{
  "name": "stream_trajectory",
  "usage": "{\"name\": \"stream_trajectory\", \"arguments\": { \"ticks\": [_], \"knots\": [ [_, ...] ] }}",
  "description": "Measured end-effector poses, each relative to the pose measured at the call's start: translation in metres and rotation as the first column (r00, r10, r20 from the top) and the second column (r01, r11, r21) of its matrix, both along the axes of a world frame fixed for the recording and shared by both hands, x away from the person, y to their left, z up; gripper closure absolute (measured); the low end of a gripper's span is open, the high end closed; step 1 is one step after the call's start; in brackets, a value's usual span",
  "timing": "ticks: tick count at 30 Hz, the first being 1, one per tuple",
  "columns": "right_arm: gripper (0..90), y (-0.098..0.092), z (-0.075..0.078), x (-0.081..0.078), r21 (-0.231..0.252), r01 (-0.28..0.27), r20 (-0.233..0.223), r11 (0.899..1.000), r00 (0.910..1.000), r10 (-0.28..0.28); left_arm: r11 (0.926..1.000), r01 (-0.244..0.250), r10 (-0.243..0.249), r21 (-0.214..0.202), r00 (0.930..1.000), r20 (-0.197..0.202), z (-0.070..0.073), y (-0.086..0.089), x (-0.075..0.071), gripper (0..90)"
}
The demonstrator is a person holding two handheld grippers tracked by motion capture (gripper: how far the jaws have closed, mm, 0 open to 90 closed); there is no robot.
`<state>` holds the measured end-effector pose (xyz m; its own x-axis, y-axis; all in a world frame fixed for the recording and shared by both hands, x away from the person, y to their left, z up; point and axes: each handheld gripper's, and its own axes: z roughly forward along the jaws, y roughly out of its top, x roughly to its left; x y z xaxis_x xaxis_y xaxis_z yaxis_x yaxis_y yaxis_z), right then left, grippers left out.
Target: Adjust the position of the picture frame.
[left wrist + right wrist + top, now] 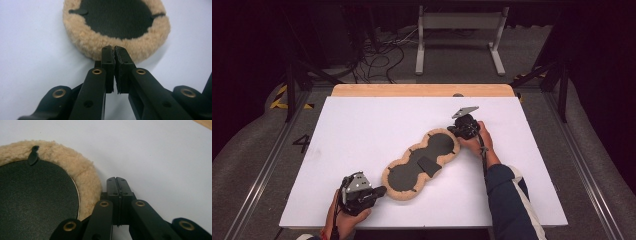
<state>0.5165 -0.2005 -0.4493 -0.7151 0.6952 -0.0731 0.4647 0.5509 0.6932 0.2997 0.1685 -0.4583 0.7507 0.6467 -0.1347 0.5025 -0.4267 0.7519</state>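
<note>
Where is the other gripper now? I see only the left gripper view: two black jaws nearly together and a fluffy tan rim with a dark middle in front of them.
Observer: The right gripper is at the far end of the pad, beside its fluffy rim, in the high view.
Operator: Is this pad one round piece?
Observer: No. From above it is two round lobes joined by a narrow waist, and a small dark flap lies near the middle.
Operator: Does the right gripper hold the rim?
Observer: No. In the right gripper view its jaws are shut with nothing between them, next to the rim.
Operator: And mine?
Observer: The left gripper points at the near lobe and holds nothing.
</note>
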Motion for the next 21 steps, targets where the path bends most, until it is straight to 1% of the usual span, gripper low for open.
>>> {"name": "stream_trajectory", "arguments": {
  "ticks": [1,2,6,10,11,12,13,14,16,17,18,19,21],
  "knots": [
    [90.0,-0.001,0.0,0.0,0.001,-0.004,-0.002,1.0,1.0,0.004,1.0,-0.008,0.008,-0.004,1.0,0.002,0.001,-0.001,0.0,86.5],
    [90.0,-0.002,0.0,0.0,0.002,-0.01,-0.005,1.0,0.9999,0.01,1.0,-0.008,0.008,0.001,0.9999,0.008,0.001,-0.002,0.0,86.5],
    [90.0,-0.005,0.001,-0.001,0.003,-0.018,-0.013,1.0,0.9997,0.018,0.9997,-0.023,0.023,0.004,0.9997,0.01,0.001,-0.002,0.0,86.9],
    [90.0,-0.009,0.001,-0.005,0.001,-0.015,-0.019,1.0,0.9997,0.015,0.9992,-0.024,0.023,0.032,0.9992,0.031,0.002,-0.005,0.0,87.4],
    [90.0,-0.013,0.001,-0.007,0.003,-0.008,-0.019,1.0,0.9998,0.008,0.9983,-0.031,0.028,0.049,0.9986,0.044,0.003,-0.006,0.003,87.5],
    [90.0,-0.015,0.001,-0.009,0.004,-0.001,-0.02,1.0,0.9998,0.001,0.998,-0.043,0.041,0.046,0.9985,0.037,0.003,-0.008,0.003,87.6],
    [90.0,-0.015,0.001,-0.009,0.004,-0.001,-0.02,1.0,0.9998,0.001,0.998,-0.043,0.041,0.046,0.9985,0.037,0.003,-0.008,0.003,87.9],
    [90.0,-0.02,0.001,-0.014,0.01,0.015,-0.017,1.0,0.9997,-0.015,0.9974,-0.039,0.036,0.06,0.9983,0.046,0.004,-0.008,0.007,87.9],
    [90.0,-0.022,0.0,-0.016,0.01,0.021,-0.013,1.0,0.9997,-0.021,0.9972,-0.043,0.04,0.061,0.998,0.049,0.004,-0.008,0.009,88.6],
    [90.0,-0.025,0.0,-0.019,0.012,0.026,-0.011,1.0,0.9996,-0.025,0.9966,-0.032,0.028,0.076,0.9982,0.053,0.005,-0.009,0.011,89.4],
    [90.0,-0.029,0.0,-0.022,0.018,0.037,-0.013,0.999,0.9992,-0.037,0.9958,-0.032,0.027,0.086,0.9977,0.062,0.005,-0.009,0.014,89.5],
    [90.0,-0.031,0.0,-0.025,0.019,0.041,-0.015,0.999,0.9991,-0.041,0.9955,-0.03,0.025,0.089,0.9977,0.063,0.005,-0.009,0.016,89.7],
    [90.0,-0.035,0.001,-0.03,0.004,0.053,-0.009,0.999,0.9986,-0.053,0.9946,-0.032,0.026,0.098,0.9972,0.07,0.006,-0.01,0.023,89.9]
  ]
}}
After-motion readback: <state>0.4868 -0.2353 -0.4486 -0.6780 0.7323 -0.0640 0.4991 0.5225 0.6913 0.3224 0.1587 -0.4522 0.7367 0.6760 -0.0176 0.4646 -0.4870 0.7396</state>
